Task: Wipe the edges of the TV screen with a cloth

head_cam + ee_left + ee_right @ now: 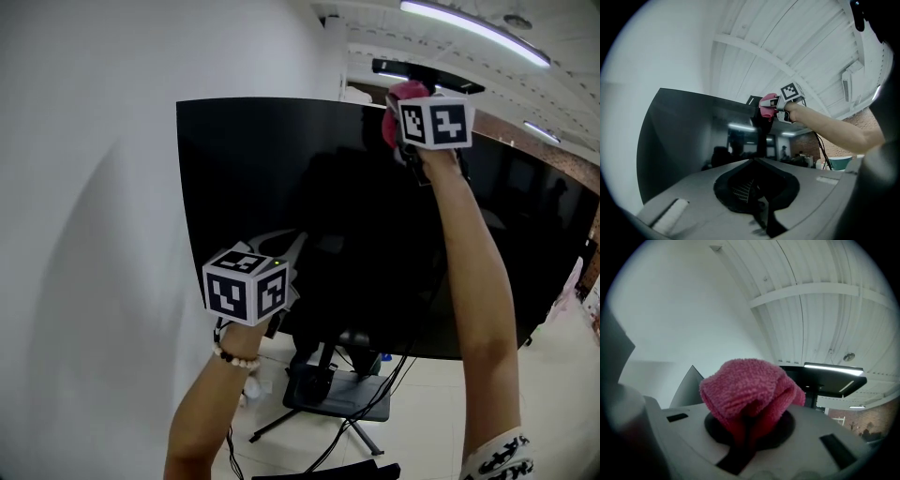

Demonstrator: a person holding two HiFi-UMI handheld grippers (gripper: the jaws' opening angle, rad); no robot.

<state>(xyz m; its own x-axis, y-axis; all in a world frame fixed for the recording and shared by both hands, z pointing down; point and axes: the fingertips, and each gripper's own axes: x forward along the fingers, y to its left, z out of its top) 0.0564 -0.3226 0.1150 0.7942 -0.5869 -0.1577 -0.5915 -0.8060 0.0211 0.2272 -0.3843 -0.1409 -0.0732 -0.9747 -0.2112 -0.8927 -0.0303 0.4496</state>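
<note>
1. Two grippers are up in front of the black TV screen [328, 206], which stands against a white wall [84, 187].
2. My right gripper [409, 127] is held high at arm's length, its jaws clenched on a bunched pink cloth [747, 390].
3. That cloth sits at the screen's top edge, partway along it and well away from the upper left corner.
4. My left gripper [296, 240] hangs lower, in front of the screen's lower left part. Its jaws are closed together with nothing between them.
5. Below the screen, a dark stand [337, 394] with trailing cables [394, 370] rests on the pale floor [553, 394].
</note>
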